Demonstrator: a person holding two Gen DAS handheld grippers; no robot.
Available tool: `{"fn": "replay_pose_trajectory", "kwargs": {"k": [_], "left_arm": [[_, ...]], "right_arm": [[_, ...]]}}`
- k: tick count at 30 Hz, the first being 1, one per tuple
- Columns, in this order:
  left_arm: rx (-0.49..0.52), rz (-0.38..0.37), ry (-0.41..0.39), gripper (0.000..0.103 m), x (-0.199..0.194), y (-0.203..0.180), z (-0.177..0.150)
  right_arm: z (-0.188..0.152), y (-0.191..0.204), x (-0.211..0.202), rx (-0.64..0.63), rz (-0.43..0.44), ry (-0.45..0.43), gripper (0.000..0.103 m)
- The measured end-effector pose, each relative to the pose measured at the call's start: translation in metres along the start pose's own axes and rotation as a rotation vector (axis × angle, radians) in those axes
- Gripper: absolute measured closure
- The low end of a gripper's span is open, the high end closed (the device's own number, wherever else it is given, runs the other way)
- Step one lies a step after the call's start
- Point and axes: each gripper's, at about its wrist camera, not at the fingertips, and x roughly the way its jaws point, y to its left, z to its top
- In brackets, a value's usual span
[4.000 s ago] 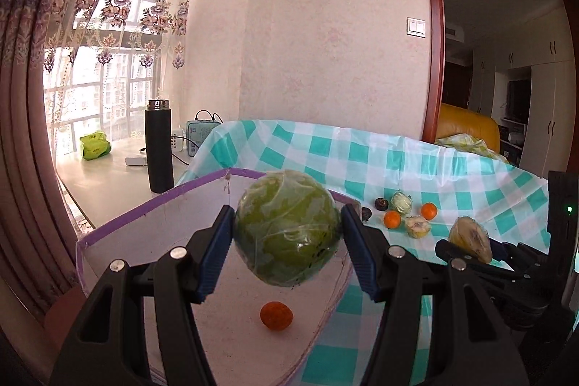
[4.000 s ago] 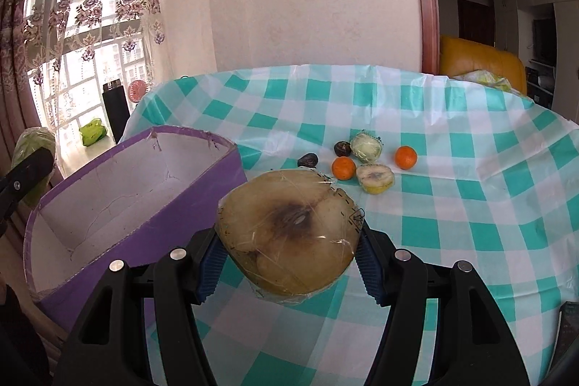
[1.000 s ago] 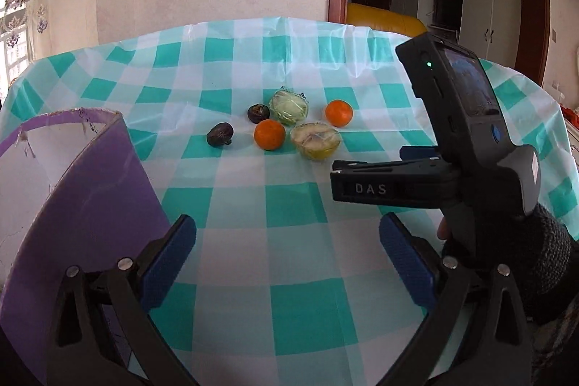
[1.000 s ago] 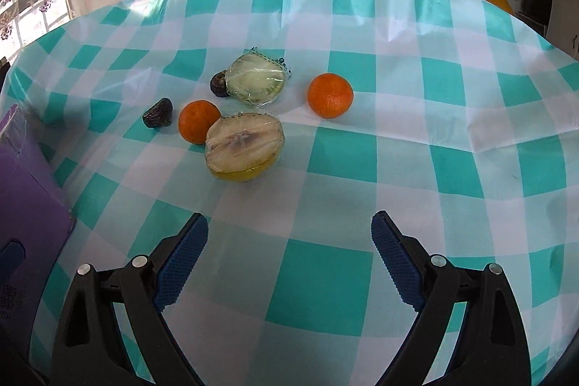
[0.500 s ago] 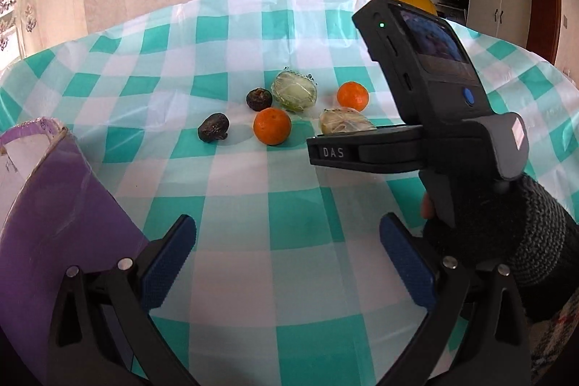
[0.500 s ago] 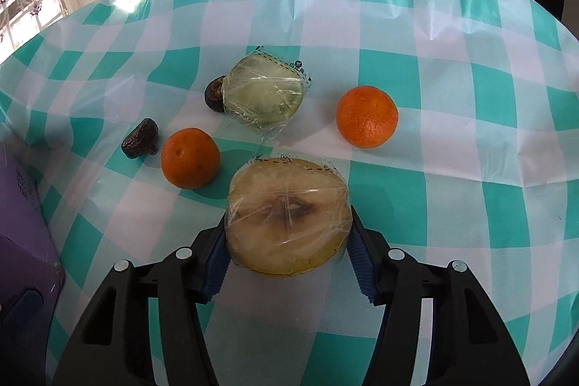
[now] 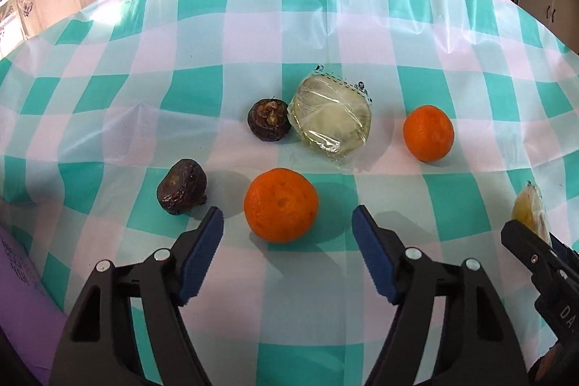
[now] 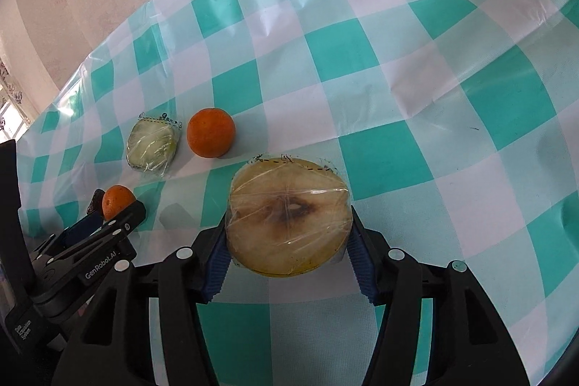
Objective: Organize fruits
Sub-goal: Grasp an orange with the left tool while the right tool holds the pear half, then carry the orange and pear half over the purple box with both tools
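Teal-and-white checked tablecloth [image 7: 325, 35] covers the table, w/ a pale pink wall behind. Purple box [image 7: 18, 281] shows only as a sliver of wall at the lower left edge of the left wrist view; its inside can't be seen.

Right gripper [image 8: 287, 250] is clamped on a halved yellow fruit [image 8: 289, 219] wrapped in clear film, cut face up, browned around the core, lifted off the cloth.

Left gripper [image 7: 287, 230] has its jaws spread wide, blue pads either side of the near orange [image 7: 281, 205] but not touching it; that orange sits on the cloth.

Also on the cloth: a far orange [image 7: 428, 132] to the right, a film-wrapped pale green half fruit [image 7: 331, 120] in the middle, a dark round fruit [image 7: 269, 120] touching the wrapped one's left side, and a second dark wrinkled fruit [image 7: 181, 192] nearer, left of the near orange. All skins look intact; oranges are bright & smooth.
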Motion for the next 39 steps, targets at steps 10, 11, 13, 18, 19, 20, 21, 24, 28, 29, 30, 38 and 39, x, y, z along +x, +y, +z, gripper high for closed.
{"fn": "replay_pose_trajectory", "kwargs": {"k": [10,11,13,18,19,20,21,24,28,29,30,38,39], "left_arm": [[-0.061,-0.021,-0.017,0.063,0.001,0.016,0.005],[-0.088,-0.026,-0.034,0.063,-0.004,0.020,0.002],[-0.136,-0.043,-0.052,0.063,-0.014,0.026,-0.006],[-0.177,-0.073,-0.074,0.063,-0.037,0.029,-0.031],[-0.177,-0.081,-0.068,0.063,-0.041,0.029,-0.036],[-0.177,-0.089,-0.061,0.063,-0.045,0.029,-0.042],[-0.175,-0.097,-0.051,0.063,-0.049,0.028,-0.049],[-0.174,-0.123,-0.027,0.063,-0.059,0.027,-0.070],[-0.165,-0.131,-0.029,0.063,-0.073,0.032,-0.090],[-0.168,-0.132,-0.029,0.063,-0.076,0.035,-0.094],[-0.172,-0.133,-0.029,0.063,-0.079,0.038,-0.098],[-0.177,-0.144,-0.034,0.063,-0.103,0.052,-0.129],[-0.175,-0.146,-0.034,0.063,-0.107,0.053,-0.134]], "right_arm": [[0.001,-0.003,-0.001,0.022,0.043,0.001,0.046],[0.001,-0.003,-0.001,0.021,0.042,0.001,0.046],[0.001,-0.004,-0.001,0.027,0.046,-0.001,0.047],[0.000,-0.005,-0.002,0.039,0.045,-0.006,0.047],[0.000,-0.005,-0.003,0.039,0.051,-0.007,0.047],[-0.001,-0.005,-0.004,0.035,0.055,-0.010,0.047],[-0.002,-0.003,-0.005,0.029,0.057,-0.013,0.047],[-0.005,0.000,-0.006,0.019,0.060,0.003,0.047],[-0.017,0.006,-0.017,0.015,0.037,-0.014,0.047],[-0.022,0.009,-0.021,0.003,0.029,-0.014,0.047],[-0.026,0.014,-0.024,-0.013,0.019,-0.015,0.047],[-0.066,0.042,-0.051,-0.094,0.014,-0.013,0.047],[-0.071,0.045,-0.054,-0.105,0.016,-0.011,0.047]]}}
